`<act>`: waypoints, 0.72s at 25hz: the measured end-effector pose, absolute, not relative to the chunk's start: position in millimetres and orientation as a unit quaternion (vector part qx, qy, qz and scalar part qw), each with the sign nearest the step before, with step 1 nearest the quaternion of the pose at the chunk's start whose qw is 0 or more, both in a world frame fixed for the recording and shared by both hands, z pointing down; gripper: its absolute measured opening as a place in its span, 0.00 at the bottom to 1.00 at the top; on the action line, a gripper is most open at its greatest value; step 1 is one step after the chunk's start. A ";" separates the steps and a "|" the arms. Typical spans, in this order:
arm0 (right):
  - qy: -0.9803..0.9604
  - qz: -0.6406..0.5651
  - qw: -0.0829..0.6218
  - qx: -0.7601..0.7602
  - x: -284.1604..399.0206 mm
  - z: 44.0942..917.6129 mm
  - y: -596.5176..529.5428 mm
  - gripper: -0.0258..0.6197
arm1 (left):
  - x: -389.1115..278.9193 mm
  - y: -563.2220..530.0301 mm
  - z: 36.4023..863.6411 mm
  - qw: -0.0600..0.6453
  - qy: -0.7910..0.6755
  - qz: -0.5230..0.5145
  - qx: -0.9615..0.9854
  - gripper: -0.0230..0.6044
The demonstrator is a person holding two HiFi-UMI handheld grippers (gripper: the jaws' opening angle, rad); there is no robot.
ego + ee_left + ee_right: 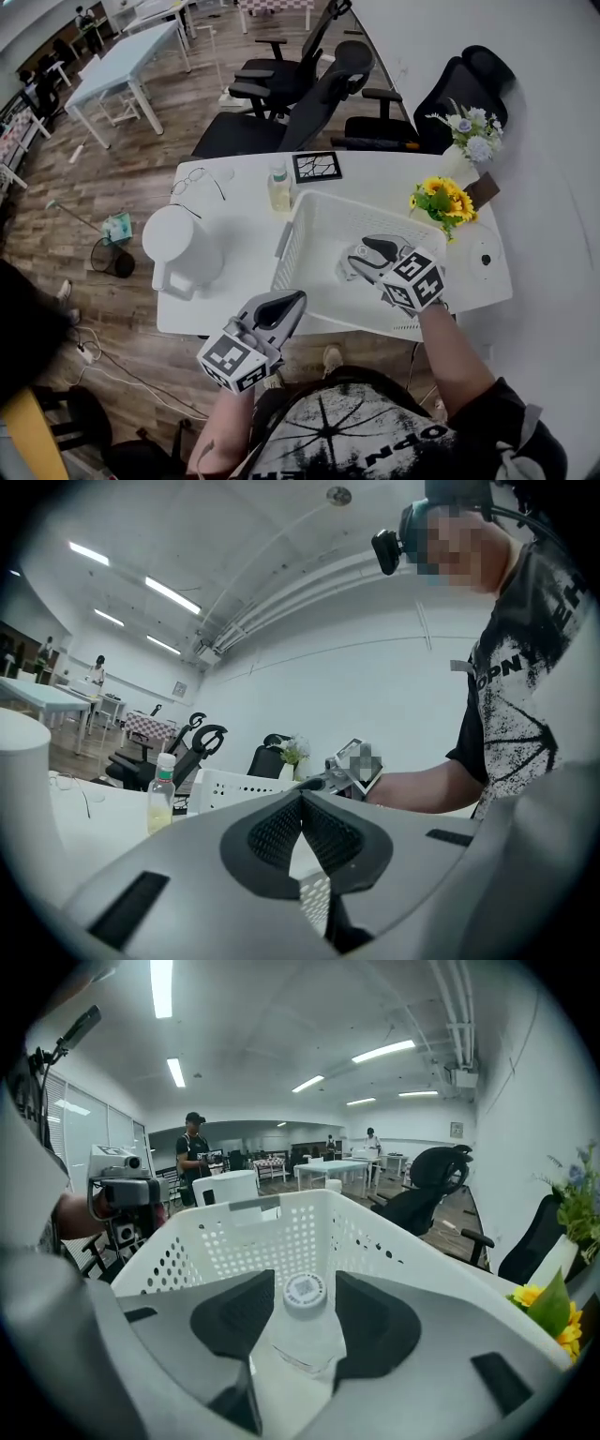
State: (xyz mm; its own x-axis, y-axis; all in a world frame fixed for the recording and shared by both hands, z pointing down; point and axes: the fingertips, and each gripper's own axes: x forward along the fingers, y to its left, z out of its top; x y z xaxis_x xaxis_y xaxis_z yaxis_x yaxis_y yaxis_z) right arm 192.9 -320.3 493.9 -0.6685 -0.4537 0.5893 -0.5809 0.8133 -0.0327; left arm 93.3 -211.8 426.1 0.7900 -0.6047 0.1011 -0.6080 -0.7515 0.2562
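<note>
The white table [239, 258] is filling mid-frame, carrying the perforated basket [314, 208] at centre right. Within its walls the right gripper [380, 250] is pinching a clear bottle [302, 1335] below its cap [304, 1290]. The left gripper [292, 302], lower left, is sitting pressed together, empty. If the squeeze is loosening, the smooth bottle could slip and drop.

A white jug [181, 246] stands at nine o'clock on the table [246, 214]. Glasses [195, 178] lie at eleven o'clock. Sunflowers [442, 201] sit at two.
</note>
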 end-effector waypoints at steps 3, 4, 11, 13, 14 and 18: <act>-0.905 0.120 0.291 0.287 191.5 503.3 -323.9 0.34 | 92.7 -210.1 424.1 0.138 -0.316 0.001 0.939 0.05; -0.905 0.123 0.287 0.290 191.3 505.3 -324.8 0.34 | 92.5 -209.3 424.2 0.137 -0.313 0.001 0.940 0.05; -0.910 0.102 0.267 0.300 189.0 504.3 -326.6 0.30 | 88.2 -207.1 425.7 0.133 -0.308 0.012 0.942 0.05; -0.911 0.107 0.260 0.303 188.2 503.2 -327.8 0.29 | 87.5 -206.2 426.4 0.137 -0.305 0.008 0.943 0.05; -0.911 0.106 0.259 0.304 188.1 502.5 -328.8 0.29 | 87.3 -206.1 426.9 0.139 -0.303 0.004 0.943 0.05; -0.910 0.112 0.257 0.307 190.5 503.8 -328.2 0.29 | 86.5 -202.9 427.5 0.135 -0.299 0.008 0.945 0.05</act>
State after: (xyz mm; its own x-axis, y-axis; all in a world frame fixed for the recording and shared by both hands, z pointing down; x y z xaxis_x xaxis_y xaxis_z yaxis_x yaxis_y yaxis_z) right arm 190.5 -328.2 503.8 -0.6797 -0.5006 0.5362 -0.6154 0.7869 -0.0455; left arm 86.5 -202.9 427.5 0.8207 -0.5633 0.0957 -0.5676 -0.7844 0.2501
